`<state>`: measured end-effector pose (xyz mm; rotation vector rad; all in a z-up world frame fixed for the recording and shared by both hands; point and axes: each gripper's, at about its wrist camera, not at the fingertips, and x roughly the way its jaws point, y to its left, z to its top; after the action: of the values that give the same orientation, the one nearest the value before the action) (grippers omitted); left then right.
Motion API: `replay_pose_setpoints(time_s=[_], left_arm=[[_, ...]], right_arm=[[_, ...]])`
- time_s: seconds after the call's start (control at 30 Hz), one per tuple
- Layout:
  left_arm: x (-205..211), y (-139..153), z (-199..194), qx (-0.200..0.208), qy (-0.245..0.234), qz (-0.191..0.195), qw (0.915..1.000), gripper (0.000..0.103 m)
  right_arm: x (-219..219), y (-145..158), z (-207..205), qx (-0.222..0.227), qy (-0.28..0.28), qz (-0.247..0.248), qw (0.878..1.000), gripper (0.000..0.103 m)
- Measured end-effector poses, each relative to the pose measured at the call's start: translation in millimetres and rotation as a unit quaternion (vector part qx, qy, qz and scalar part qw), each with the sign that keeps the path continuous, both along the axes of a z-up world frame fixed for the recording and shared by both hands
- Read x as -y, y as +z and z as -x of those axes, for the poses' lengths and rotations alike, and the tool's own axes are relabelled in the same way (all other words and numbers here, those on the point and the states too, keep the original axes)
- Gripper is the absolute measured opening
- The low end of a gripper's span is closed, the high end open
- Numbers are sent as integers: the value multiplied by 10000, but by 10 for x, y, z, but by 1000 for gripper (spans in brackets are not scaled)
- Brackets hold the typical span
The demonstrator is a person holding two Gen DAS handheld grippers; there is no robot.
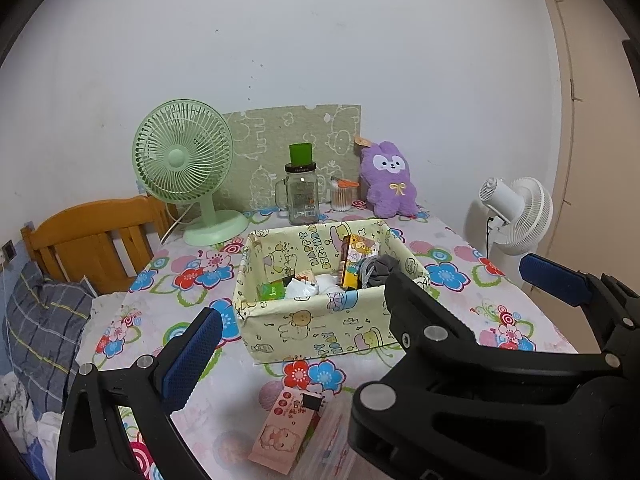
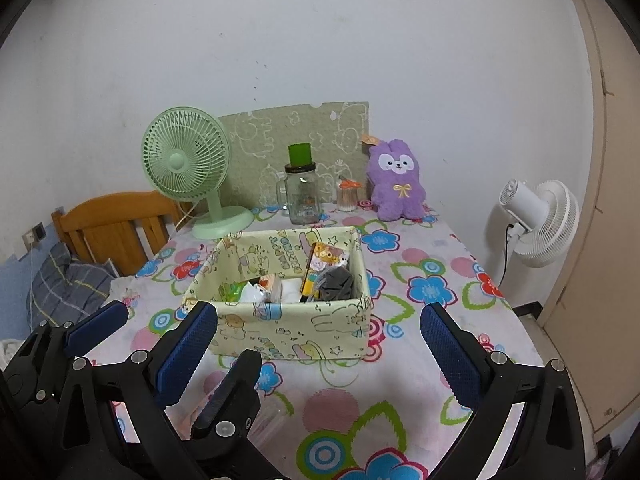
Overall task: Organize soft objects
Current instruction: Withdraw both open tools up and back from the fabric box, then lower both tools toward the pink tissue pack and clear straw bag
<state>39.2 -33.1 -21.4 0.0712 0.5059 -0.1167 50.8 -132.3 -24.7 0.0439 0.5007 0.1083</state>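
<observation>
A pale yellow cartoon-print fabric basket (image 1: 320,320) (image 2: 280,332) stands mid-table. It holds white socks (image 1: 316,286), a grey cloth (image 1: 380,270), an orange box and a green packet. A purple plush (image 1: 390,180) (image 2: 398,180) sits upright at the back against the wall. A pink tissue pack (image 1: 280,428) lies at the near edge. My left gripper (image 1: 320,356) is open and empty in front of the basket. My right gripper (image 2: 318,354) is open and empty beside it, and its fingers (image 1: 556,280) overlap the left one's.
At the back stand a green desk fan (image 1: 184,168), a glass jar with a green cap (image 1: 302,196) and a cotton swab jar (image 1: 342,196). A white fan (image 2: 536,220) stands off the table's right edge. A wooden headboard (image 1: 92,240) and plaid pillow are left.
</observation>
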Motion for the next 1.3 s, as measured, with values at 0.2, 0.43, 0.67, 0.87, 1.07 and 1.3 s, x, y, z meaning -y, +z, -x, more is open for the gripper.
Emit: replay_pose_setpoints(time_s=[0.2, 0.43, 0.67, 0.87, 1.07, 1.3], left_arm=[[-11, -73, 50, -15, -6, 20, 10000, 103], [-38, -176, 94, -61, 13, 38, 10000, 103], [-83, -263, 114, -86, 46, 62, 9999, 103], [-107, -354, 100, -144, 44, -5, 9999, 103], [-134, -498, 52, -348, 71, -60, 9994, 101], [-233, -705, -35, -661, 196, -82, 9976, 101]], right_arm=[[4, -73, 66, -23, -65, -25, 10000, 103], [-31, -184, 112, -82, -104, 32, 9999, 103], [-77, -271, 135, -112, -67, 87, 9999, 103], [-94, -378, 132, -194, -80, 15, 9998, 103], [-125, -553, 78, -378, -95, -37, 9992, 103], [-199, -730, 1, -560, -56, 69, 9984, 103]])
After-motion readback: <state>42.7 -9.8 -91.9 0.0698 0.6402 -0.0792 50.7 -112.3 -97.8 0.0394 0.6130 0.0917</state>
